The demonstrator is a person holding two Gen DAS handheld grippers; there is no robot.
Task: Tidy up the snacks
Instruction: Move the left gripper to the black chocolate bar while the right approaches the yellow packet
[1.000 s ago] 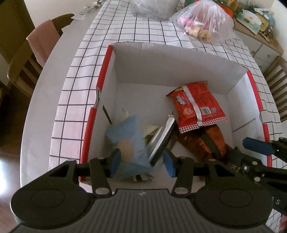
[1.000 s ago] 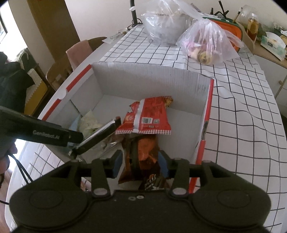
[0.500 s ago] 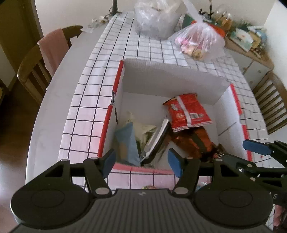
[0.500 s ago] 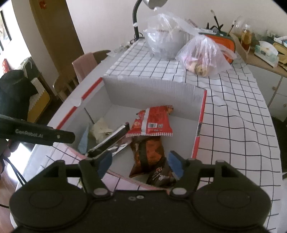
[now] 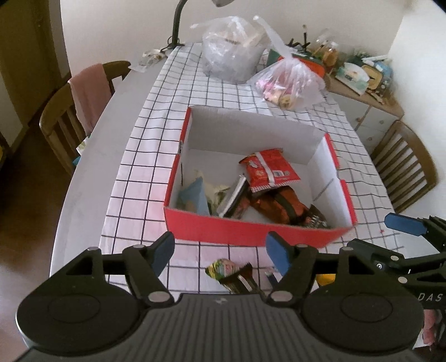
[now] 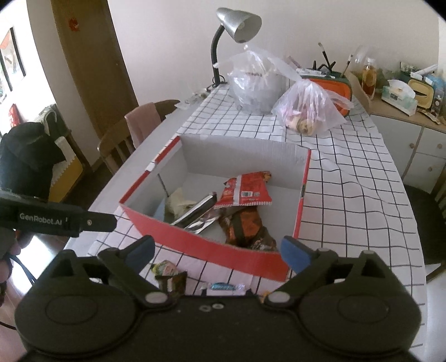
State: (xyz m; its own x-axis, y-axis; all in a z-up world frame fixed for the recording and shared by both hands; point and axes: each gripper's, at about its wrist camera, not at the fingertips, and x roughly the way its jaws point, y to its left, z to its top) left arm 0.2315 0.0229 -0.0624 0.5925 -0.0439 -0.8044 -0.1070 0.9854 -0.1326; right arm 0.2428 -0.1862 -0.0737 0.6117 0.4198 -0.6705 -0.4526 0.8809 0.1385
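Note:
A red cardboard box [image 5: 251, 231] [image 6: 211, 247] with a white inside stands on the checked tablecloth. It holds a red snack bag [image 5: 269, 172] [image 6: 245, 192], an orange-brown bag [image 5: 281, 206] [image 6: 245, 222], a silver packet [image 5: 232, 195] [image 6: 195, 208] and a light blue packet [image 5: 195, 195]. My left gripper [image 5: 220, 250] is open and empty, in front of the box. My right gripper [image 6: 217, 250] is open and empty, also in front of the box. Small wrapped snacks [image 5: 225, 268] [image 6: 167, 271] lie on the cloth just below the grippers, with a blue-wrapped candy [image 6: 223, 286] beside them.
Two clear plastic bags [image 5: 290, 83] [image 6: 309, 111] sit on the table behind the box, by a desk lamp [image 6: 237, 25]. Wooden chairs [image 5: 69, 117] stand at the left and at the right [image 5: 404, 164]. A sideboard with clutter [image 6: 407, 97] is at the far right.
Both grippers have pulled back and up out of the box and opened wider. The light blue packet was let go and now lies in the box.

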